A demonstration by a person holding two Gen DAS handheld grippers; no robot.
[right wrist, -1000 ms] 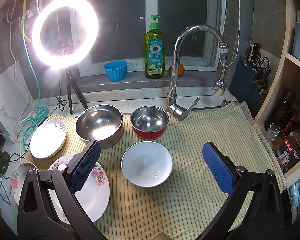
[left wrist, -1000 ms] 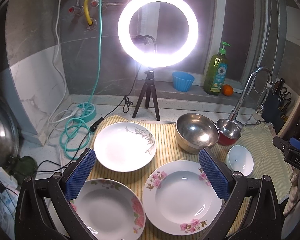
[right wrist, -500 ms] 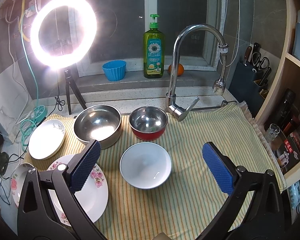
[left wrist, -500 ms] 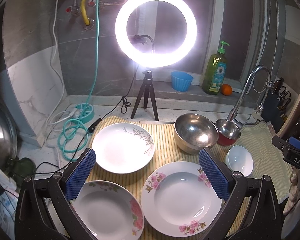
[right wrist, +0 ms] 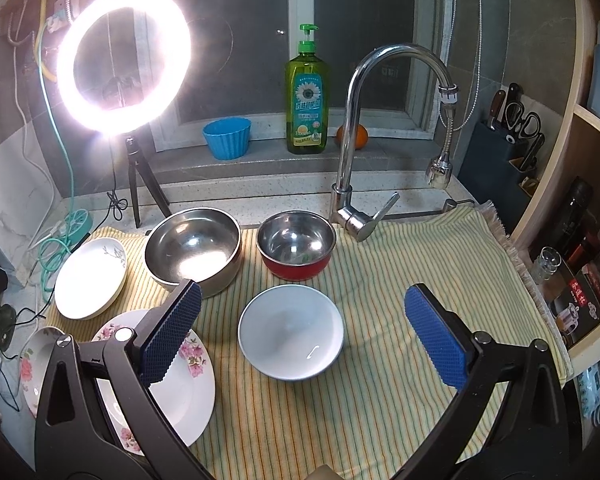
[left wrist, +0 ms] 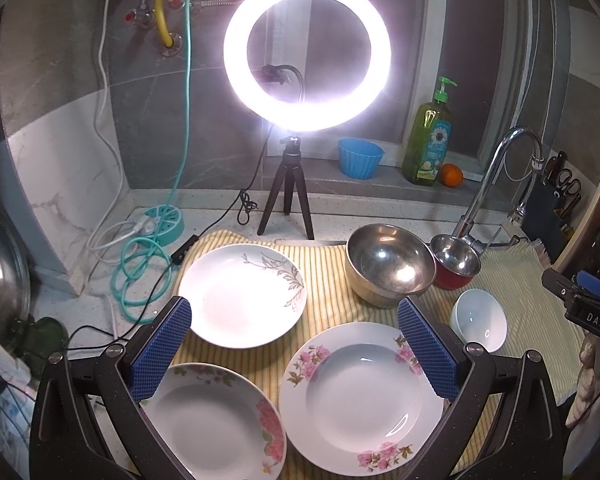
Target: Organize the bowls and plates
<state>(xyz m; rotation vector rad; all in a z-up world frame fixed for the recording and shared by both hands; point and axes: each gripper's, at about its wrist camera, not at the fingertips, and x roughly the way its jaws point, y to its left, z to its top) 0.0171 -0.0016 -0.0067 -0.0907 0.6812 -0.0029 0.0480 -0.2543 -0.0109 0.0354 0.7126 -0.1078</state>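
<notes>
Three plates lie on a striped cloth (left wrist: 324,280): a leaf-patterned plate (left wrist: 242,294) at the back, a pink-flowered plate (left wrist: 364,396) at front right, another pink-flowered plate (left wrist: 216,424) at front left. My left gripper (left wrist: 296,344) hovers open above them, holding nothing. To the right stand a large steel bowl (right wrist: 194,250), a red-sided steel bowl (right wrist: 296,246) and a white bowl (right wrist: 291,332). My right gripper (right wrist: 304,332) hangs open over the white bowl with empty fingers.
A lit ring light on a tripod (left wrist: 288,204) stands behind the plates, with cables and a teal cord reel (left wrist: 164,224) to the left. A faucet (right wrist: 352,208) rises behind the bowls. Soap bottle (right wrist: 306,100), blue cup (right wrist: 227,138), knife block (right wrist: 500,160) and shelves (right wrist: 580,240) lie beyond.
Both views have drifted slightly; the left gripper has shifted a little so the plates sit lower and further left. Nothing was grasped or moved.
</notes>
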